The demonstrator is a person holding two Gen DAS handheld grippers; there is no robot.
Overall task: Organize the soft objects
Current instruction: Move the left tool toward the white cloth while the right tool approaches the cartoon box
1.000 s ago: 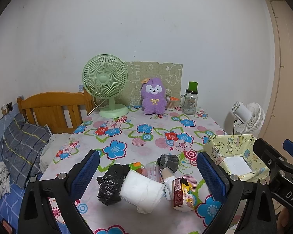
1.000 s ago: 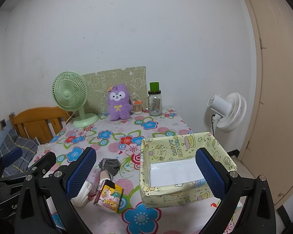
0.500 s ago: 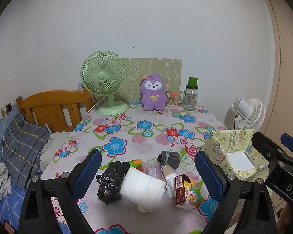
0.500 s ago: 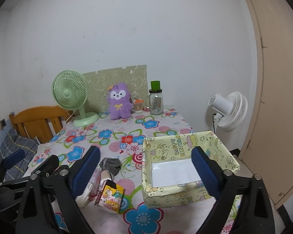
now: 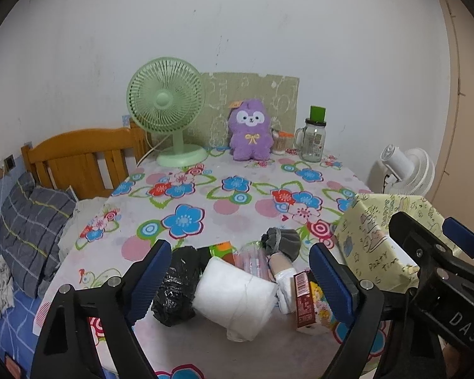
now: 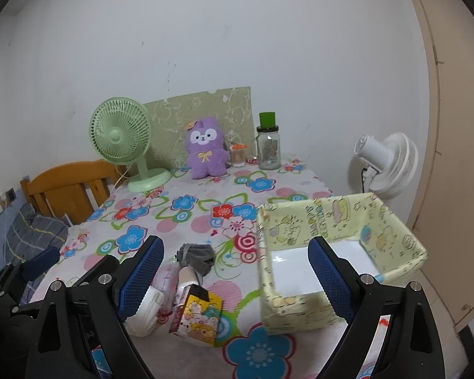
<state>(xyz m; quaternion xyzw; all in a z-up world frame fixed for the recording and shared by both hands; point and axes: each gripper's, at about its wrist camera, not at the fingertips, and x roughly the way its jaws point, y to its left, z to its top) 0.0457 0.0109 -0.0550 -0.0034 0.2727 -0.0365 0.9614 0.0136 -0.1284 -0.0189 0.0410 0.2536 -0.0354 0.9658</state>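
A pile lies at the table's near edge: a white folded cloth point(image 5: 233, 293), a black plastic bag point(image 5: 173, 287), a grey sock bundle point(image 5: 281, 241) point(image 6: 196, 255), a pink packet point(image 5: 252, 259) and a small cartoon carton point(image 5: 311, 303) point(image 6: 199, 319). A yellow-green patterned box point(image 6: 338, 252) point(image 5: 373, 246), empty with a white bottom, stands to the right. My left gripper point(image 5: 237, 281) is open, above the pile. My right gripper point(image 6: 237, 281) is open and empty between the pile and the box.
On the floral tablecloth point(image 5: 205, 208), at the back, stand a green desk fan point(image 5: 167, 110), a purple plush toy point(image 5: 251, 129), a glass jar with a green lid point(image 5: 314, 135) and a small jar point(image 5: 279, 142). A wooden chair point(image 5: 79, 158) is left, a white floor fan point(image 6: 385, 164) right.
Both grippers have shifted slightly forward and lower toward the table. The items in the pile and the box have not moved. Both stay open.
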